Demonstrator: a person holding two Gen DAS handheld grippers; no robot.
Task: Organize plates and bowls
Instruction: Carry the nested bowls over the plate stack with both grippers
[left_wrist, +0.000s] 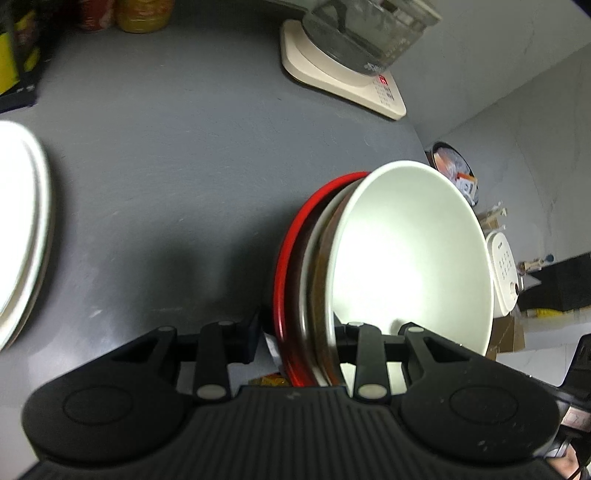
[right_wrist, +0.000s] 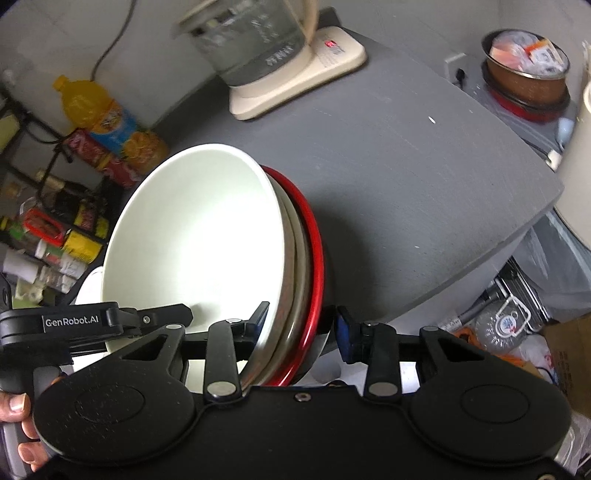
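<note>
Between the fingers of the left gripper (left_wrist: 297, 332) sits the near rim of a nested stack (left_wrist: 317, 280), tilted up off the grey counter (left_wrist: 166, 166): white bowl (left_wrist: 413, 258) innermost, then brownish and pale rims, red bowl (left_wrist: 286, 258) outermost. Jaws pinch the stack rim; pad contact on the right side is hidden behind the white bowl.

Right gripper (right_wrist: 301, 325) holds the same stack (right_wrist: 295, 266) at another part of the rim, pinching it. Left finger lies inside the white bowl (right_wrist: 192, 236); the right blue pad (right_wrist: 345, 339) is at the outside of the red bowl (right_wrist: 316, 251), the contact point shadowed.

Left of the right gripper, the other black gripper body and fingers of a hand (right_wrist: 16, 417) are partly cut off by the frame edge.

Further out, left of the left gripper: white plates (left_wrist: 22, 229), cropped and blurred. Ahead: glass kettle (left_wrist: 365, 29) on a cream base (left_wrist: 343, 81), top cut off. Bottles (right_wrist: 107, 122) and a rack behind them, labels not readable. Beyond the counter's right edge, a pot (right_wrist: 526, 74) with indistinct contents.
</note>
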